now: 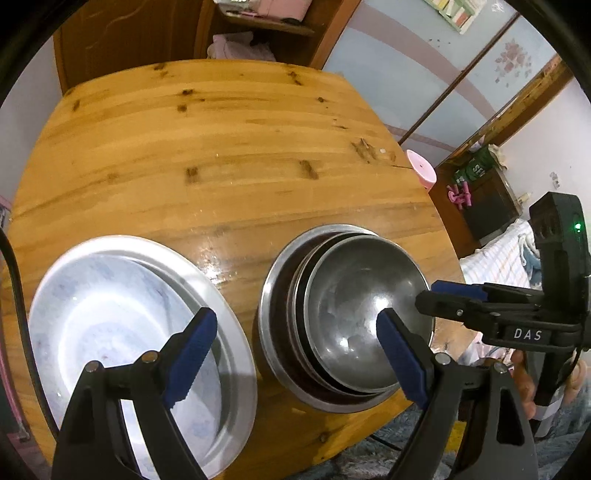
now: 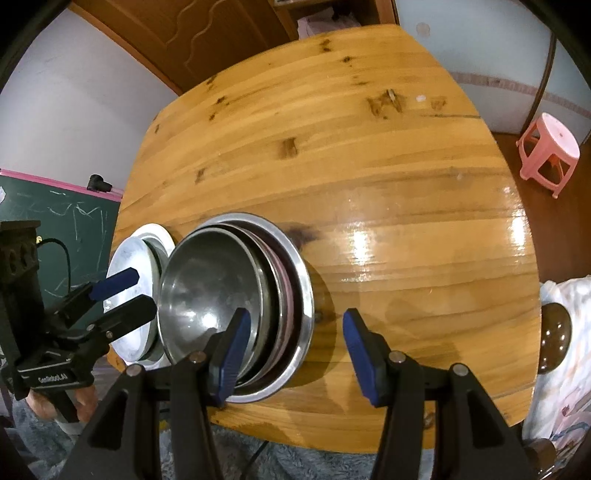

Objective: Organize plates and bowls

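Observation:
A stack of steel bowls (image 1: pixel 354 310) sits near the front edge of the wooden table (image 1: pixel 221 147), the top bowl tilted inside the bigger ones; it shows in the right wrist view too (image 2: pixel 221 295). To its left lie stacked white plates (image 1: pixel 122 325), also seen in the right wrist view (image 2: pixel 129 295). My left gripper (image 1: pixel 295 354) is open and empty, one finger over the plates, the other over the bowls. My right gripper (image 2: pixel 291 358) is open and empty, its left finger (image 2: pixel 232 354) at the bowls' near rim; it also shows at the right in the left wrist view (image 1: pixel 439 295).
A pink plastic stool (image 2: pixel 550 151) stands on the floor beyond the table's right side. A green chalkboard (image 2: pixel 55 229) stands at the left. A wooden cabinet (image 1: pixel 258 29) is behind the table. A bed with checked cloth (image 1: pixel 498 258) is at the right.

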`<state>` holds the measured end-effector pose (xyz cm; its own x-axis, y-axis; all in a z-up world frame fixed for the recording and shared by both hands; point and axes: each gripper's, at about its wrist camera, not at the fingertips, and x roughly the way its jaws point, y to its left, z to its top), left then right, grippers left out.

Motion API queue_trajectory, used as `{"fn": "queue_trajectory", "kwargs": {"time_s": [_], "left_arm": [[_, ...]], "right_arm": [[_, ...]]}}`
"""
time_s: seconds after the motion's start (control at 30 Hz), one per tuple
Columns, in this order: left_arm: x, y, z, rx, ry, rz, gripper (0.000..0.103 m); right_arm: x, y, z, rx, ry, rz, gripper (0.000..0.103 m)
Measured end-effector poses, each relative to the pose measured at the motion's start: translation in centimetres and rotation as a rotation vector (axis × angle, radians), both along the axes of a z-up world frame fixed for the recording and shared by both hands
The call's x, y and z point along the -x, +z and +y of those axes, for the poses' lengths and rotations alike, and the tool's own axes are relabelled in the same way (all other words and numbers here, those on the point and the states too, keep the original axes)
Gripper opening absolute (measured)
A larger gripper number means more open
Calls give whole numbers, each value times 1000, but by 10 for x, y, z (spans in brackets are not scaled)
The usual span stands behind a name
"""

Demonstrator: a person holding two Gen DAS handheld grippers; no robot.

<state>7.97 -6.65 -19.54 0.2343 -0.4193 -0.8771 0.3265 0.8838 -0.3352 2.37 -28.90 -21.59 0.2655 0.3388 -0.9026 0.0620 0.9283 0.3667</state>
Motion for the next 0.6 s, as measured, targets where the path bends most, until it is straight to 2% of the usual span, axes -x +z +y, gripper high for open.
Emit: {"fn": "queue_trajectory", "kwargs": {"time_s": [0.27, 0.4, 0.6], "left_arm": [[-1, -8, -11, 18, -49, 38, 81], [-3, -11, -11, 42, -62, 76, 68], [-10, -16, -7, 58, -38, 123, 64]], "right_arm": [[-6, -14, 4, -19, 21, 49, 52], [-6, -15, 2, -43, 17, 55, 52], [-7, -20, -2, -91, 12, 80, 52]]}}
